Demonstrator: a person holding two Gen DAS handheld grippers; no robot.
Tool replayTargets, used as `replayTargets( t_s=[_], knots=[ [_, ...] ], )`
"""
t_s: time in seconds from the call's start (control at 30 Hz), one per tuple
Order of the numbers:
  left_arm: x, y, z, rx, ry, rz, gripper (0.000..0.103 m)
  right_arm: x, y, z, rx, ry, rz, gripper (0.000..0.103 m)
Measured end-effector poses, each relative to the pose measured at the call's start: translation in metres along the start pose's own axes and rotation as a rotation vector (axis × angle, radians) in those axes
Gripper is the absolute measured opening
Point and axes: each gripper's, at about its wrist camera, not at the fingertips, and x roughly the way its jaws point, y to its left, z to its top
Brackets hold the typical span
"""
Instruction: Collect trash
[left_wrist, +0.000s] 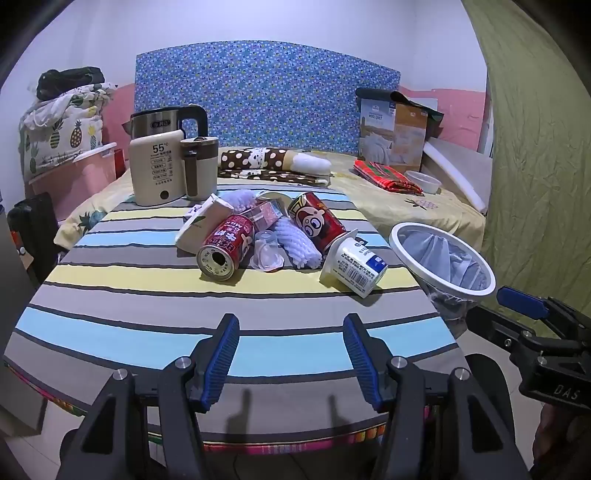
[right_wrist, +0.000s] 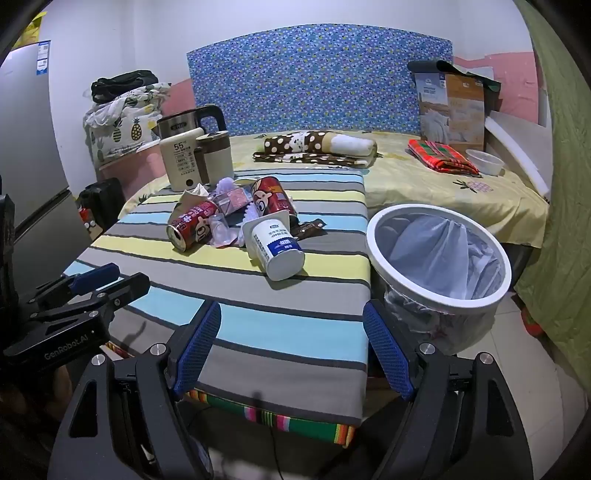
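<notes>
A heap of trash lies on the striped table (left_wrist: 147, 332): two red cans (left_wrist: 225, 245) (left_wrist: 317, 221), a white yogurt cup (left_wrist: 354, 266) on its side, a clear plastic cup (left_wrist: 267, 253), white foam net (left_wrist: 299, 243) and a tissue pack (left_wrist: 201, 225). A white-rimmed bin (right_wrist: 439, 254) with a plastic liner stands at the table's right edge. My left gripper (left_wrist: 290, 354) is open and empty above the table's near edge. My right gripper (right_wrist: 293, 350) is open and empty near the table's front right corner, beside the bin.
A kettle (left_wrist: 162, 122), a beige warmer (left_wrist: 157, 170) and a mug (left_wrist: 199, 166) stand at the table's back left. A bed (right_wrist: 443, 184) with folded cloths, a box and a bowl lies behind. A green curtain (right_wrist: 561, 184) hangs at the right.
</notes>
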Motion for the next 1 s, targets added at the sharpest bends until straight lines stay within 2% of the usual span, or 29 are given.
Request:
replayTargets(
  t_s=[1.0],
  knots=[
    [-0.0010,-0.0031,0.0030,0.004,-0.007,-0.002,0.058,0.0014,-0.0001,0.0002,-0.002,0.001,-0.001,0.080]
  ],
)
